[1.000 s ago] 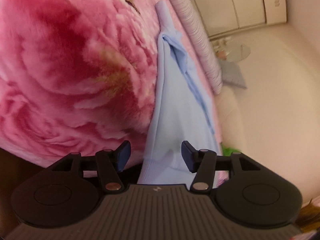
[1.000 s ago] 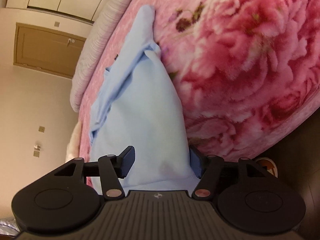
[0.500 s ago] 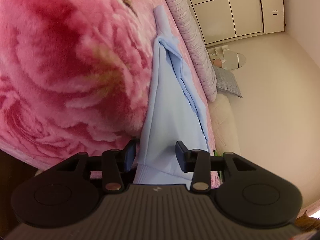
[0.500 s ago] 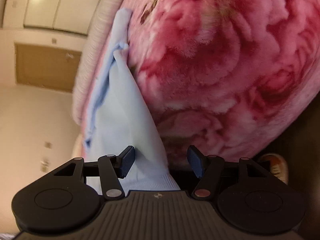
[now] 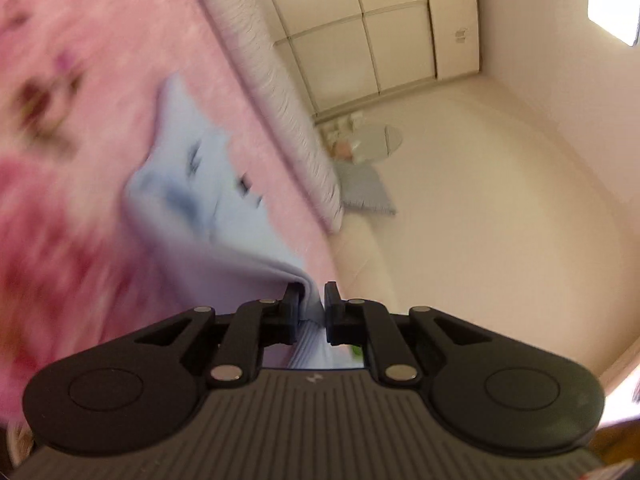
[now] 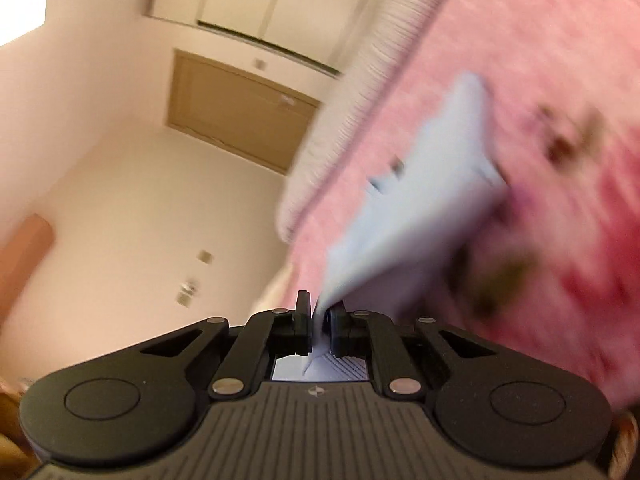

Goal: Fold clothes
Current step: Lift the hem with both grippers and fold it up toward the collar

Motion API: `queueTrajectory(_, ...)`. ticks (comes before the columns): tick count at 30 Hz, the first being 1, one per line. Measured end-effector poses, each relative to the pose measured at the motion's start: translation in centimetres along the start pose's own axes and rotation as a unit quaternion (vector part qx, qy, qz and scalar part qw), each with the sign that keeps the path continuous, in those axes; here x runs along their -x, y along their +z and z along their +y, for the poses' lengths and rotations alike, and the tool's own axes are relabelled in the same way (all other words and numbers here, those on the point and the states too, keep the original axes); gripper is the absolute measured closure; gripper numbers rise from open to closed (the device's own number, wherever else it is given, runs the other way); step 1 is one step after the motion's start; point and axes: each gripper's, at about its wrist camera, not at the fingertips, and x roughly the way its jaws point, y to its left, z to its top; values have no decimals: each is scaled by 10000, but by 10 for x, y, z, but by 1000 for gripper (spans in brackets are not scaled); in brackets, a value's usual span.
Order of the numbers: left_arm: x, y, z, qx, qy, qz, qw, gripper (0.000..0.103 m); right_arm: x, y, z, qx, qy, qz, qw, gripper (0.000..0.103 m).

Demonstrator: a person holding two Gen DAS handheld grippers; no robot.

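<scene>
A light blue garment (image 5: 208,216) lies on a pink flowered blanket (image 5: 60,208) on the bed. My left gripper (image 5: 311,300) is shut on the garment's near hem, which is pinched between its fingers. In the right wrist view the same garment (image 6: 424,216) stretches away over the blanket (image 6: 560,80). My right gripper (image 6: 320,316) is shut on the hem too. Both views are blurred by motion and the cloth is lifted at the near end.
A striped bolster (image 5: 288,112) runs along the bed's far side. White wardrobe doors (image 5: 384,40) and a small pillow (image 5: 364,192) lie beyond. A wooden door (image 6: 236,120) shows in the right wrist view.
Both grippers closed on the garment's hem and lifted it; both views swung up toward the walls and ceiling, with the garment pulled up off the bed edge.
</scene>
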Motion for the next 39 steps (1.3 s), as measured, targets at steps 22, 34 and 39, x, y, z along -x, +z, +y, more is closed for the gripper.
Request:
queueTrajectory(22, -161, 113, 6, -1943, 2583, 958, 9415, 58, -133, 109, -33, 1762, -2734, 499, 9443, 52)
queueTrajectory(34, -212, 111, 11, -2968, 2673, 1761, 8997, 98, -186, 119, -46, 2355, -3112, 1192, 9130, 82)
queueTrajectory(39, -196, 113, -6, -3274, 2381, 1234, 9060, 98, -181, 119, -19, 2894, -2996, 749, 9060, 89)
